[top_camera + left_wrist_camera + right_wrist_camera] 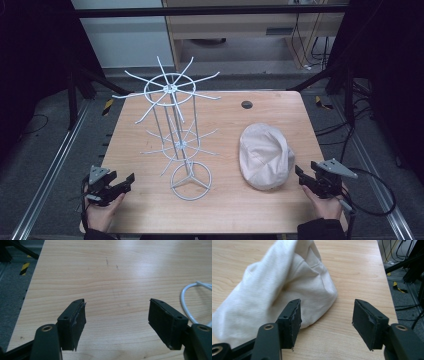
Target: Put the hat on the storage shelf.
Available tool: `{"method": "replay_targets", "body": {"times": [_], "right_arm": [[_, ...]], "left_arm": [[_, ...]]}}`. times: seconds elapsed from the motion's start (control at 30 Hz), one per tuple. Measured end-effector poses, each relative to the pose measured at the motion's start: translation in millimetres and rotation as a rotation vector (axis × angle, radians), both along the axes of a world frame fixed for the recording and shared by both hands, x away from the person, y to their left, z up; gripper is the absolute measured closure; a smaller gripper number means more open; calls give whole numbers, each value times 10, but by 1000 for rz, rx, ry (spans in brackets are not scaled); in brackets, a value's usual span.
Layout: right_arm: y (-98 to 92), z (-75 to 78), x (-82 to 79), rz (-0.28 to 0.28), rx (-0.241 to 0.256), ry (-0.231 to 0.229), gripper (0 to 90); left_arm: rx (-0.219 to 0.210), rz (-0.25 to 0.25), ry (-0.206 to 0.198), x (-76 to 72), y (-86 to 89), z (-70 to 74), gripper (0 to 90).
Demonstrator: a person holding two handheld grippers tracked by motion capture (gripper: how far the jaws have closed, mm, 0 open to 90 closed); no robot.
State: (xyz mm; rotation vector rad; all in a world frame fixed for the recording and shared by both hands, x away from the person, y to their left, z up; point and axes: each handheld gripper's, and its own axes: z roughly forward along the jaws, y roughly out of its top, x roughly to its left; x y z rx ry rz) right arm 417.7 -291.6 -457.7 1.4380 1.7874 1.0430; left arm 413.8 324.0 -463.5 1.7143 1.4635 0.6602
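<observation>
A pale cream cloth cap (265, 156) lies crumpled on the right half of the wooden table (230, 112); in the right gripper view the cap (274, 290) spreads ahead and to the left of the jaws. A white wire rack (176, 127) with spoke arms on two tiers stands upright on a ring base (191, 181) near the table's middle. My right gripper (301, 176) is open at the front right edge, just right of the cap, holding nothing. My left gripper (127, 181) is open at the front left corner, over bare wood (115, 290), with the rack's base ring (190, 302) off to its right.
A small dark round hole (246, 104) sits near the table's far edge. Black frame posts and cables (350, 115) flank the right side, a metal rail (50, 170) runs along the left. The table's right edge (390, 302) is close to my right gripper.
</observation>
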Motion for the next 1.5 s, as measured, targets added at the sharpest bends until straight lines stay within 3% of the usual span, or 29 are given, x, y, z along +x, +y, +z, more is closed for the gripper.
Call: {"method": "replay_targets", "body": {"times": [0.23,0.43,0.63,1.07,1.5], "right_arm": [[82,141,-106,75,-39,-6,540],[161,173,-125,129,-68,37,742],[195,112,-82,160,-85,84,895],[270,-50,42,201,-99,151,900],[375,-48,-4,291,-87,152,900]], "left_arm": [[-12,-12,13,-18,-11,3,363],[-15,-1,8,-40,4,25,487],[-8,-7,11,-39,-10,29,545],[15,-10,10,-30,-23,19,534],[22,-11,8,-32,-24,25,540]]}}
